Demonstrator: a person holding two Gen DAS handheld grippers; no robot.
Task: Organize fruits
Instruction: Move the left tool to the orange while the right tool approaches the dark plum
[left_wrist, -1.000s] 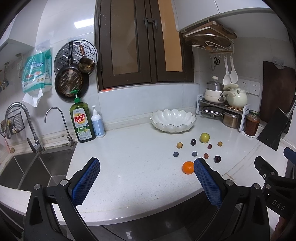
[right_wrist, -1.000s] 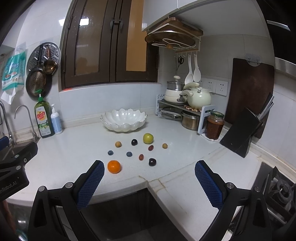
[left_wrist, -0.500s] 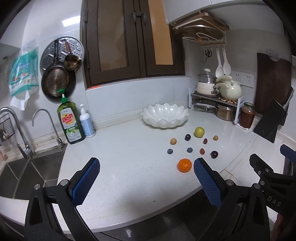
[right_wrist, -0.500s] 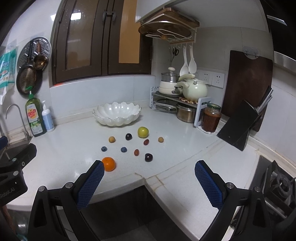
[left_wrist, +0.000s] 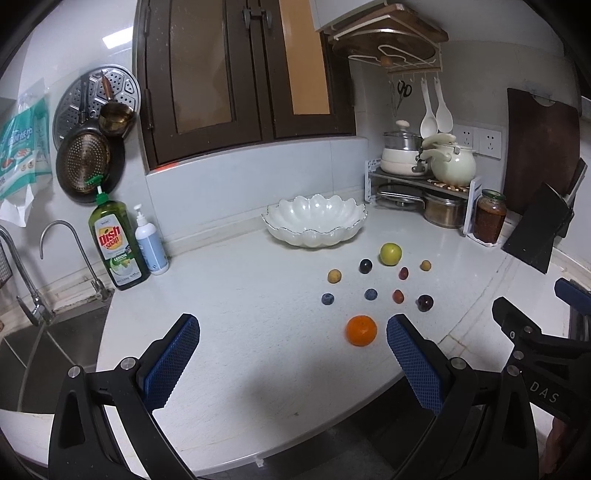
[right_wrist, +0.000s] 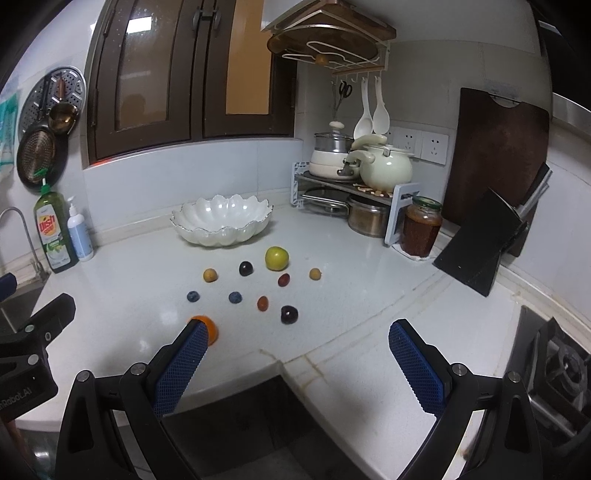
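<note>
On the speckled white bench (left_wrist: 240, 314), a glossy scalloped bowl (left_wrist: 314, 221) sits beyond the scattered round fruits. The smooth orange (left_wrist: 361, 330) lies just beside the left claw (left_wrist: 291, 354), which is released; the right claw (right_wrist: 297, 356) gapes empty too.

The green bottle (left_wrist: 115, 245) at the far left of the table (left_wrist: 236, 317), by the sink, bears a label reading "Dish Soap" and, lower down, "LEMON". In the left wrist view the black body of the right gripper (left_wrist: 539, 373) shows the letters "DAS". In the right wrist view the left gripper (right_wrist: 22, 373) shows "Robot.AI", its start cut off. The hanging packet (left_wrist: 20, 147) on the far left wall carries print too blurred to read.
</note>
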